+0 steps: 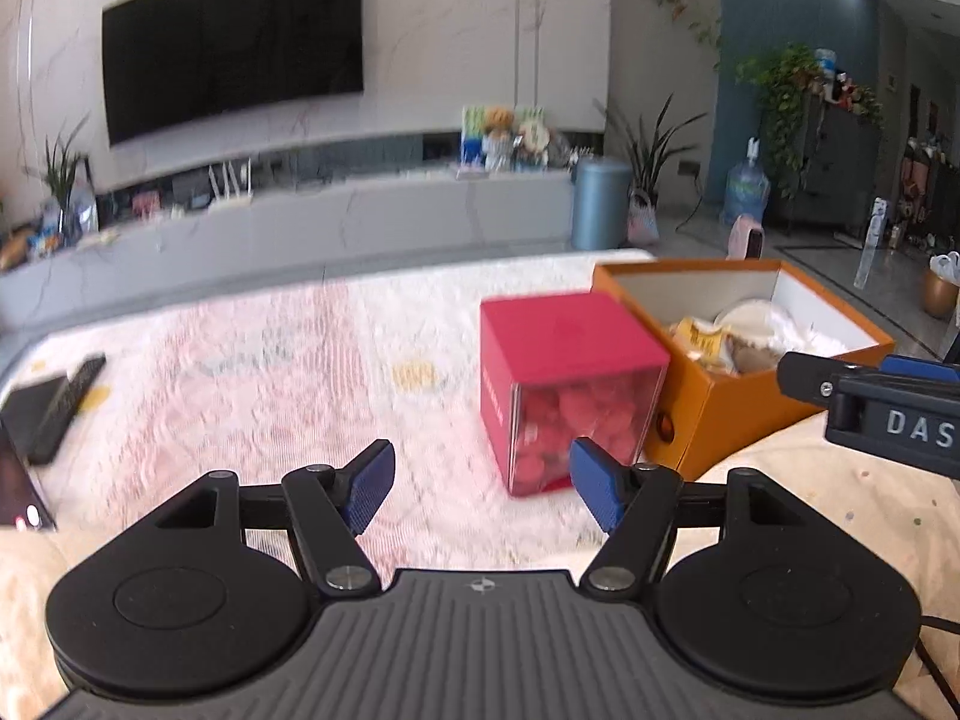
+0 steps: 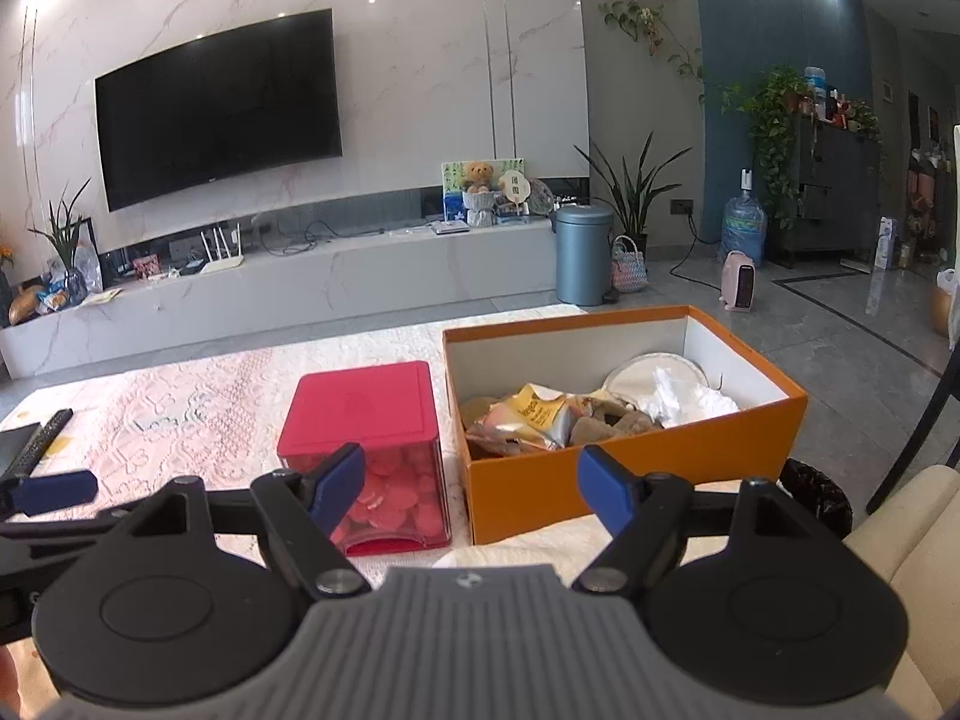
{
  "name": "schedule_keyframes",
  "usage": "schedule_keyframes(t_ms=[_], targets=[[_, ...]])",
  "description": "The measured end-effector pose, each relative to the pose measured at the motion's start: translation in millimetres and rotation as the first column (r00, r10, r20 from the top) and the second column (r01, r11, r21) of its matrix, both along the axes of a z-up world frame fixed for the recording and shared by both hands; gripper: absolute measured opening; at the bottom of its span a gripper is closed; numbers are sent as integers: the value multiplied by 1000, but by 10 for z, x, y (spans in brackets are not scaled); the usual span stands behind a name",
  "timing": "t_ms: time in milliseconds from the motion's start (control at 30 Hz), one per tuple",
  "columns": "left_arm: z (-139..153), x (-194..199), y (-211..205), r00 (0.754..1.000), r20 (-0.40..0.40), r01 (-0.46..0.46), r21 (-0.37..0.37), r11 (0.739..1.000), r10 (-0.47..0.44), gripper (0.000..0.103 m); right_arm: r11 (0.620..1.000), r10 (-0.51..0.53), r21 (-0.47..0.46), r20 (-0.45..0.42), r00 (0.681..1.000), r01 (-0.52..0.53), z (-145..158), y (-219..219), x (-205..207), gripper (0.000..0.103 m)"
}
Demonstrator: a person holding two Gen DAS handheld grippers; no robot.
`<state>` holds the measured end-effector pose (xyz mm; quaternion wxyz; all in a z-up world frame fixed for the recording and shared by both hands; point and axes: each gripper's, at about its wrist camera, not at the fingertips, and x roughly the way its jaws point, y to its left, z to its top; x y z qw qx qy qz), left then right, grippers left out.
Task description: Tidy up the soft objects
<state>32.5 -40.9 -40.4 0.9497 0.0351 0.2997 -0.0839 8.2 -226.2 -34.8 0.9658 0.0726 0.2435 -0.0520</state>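
An open orange box [image 2: 630,474] stands on the cloth-covered table and holds soft items: a yellow packet [image 2: 528,417], a brown plush piece [image 2: 606,423], white crumpled material [image 2: 684,396] and a round pale pad [image 2: 648,369]. It also shows in the left wrist view [image 1: 714,414]. A red-lidded clear box [image 2: 366,414] of pink pieces stands left of it, also in the left wrist view [image 1: 570,360]. My right gripper [image 2: 474,480] is open and empty, just short of both boxes. My left gripper [image 1: 480,480] is open and empty, left of the red box.
A black remote [image 2: 42,441] and a dark flat device [image 1: 30,414] lie at the table's left edge. A phone [image 1: 18,492] lies nearer. A cream sofa arm [image 2: 900,534] is at the right. A TV wall and low cabinet stand beyond the table.
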Motion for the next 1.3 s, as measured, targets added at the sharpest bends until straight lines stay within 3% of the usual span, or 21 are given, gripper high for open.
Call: schedule_keyframes(t_ms=[367,1300], targets=[[-49,-24,46,999,-39,-30,-7,1000,29,79,1000,13,-3,-19,1000,-13,-81,73,29,78],[-6,-4,65,998,-35,-43,10,999,44,79,1000,14,-7,-14,1000,-14,-38,64,21,80]])
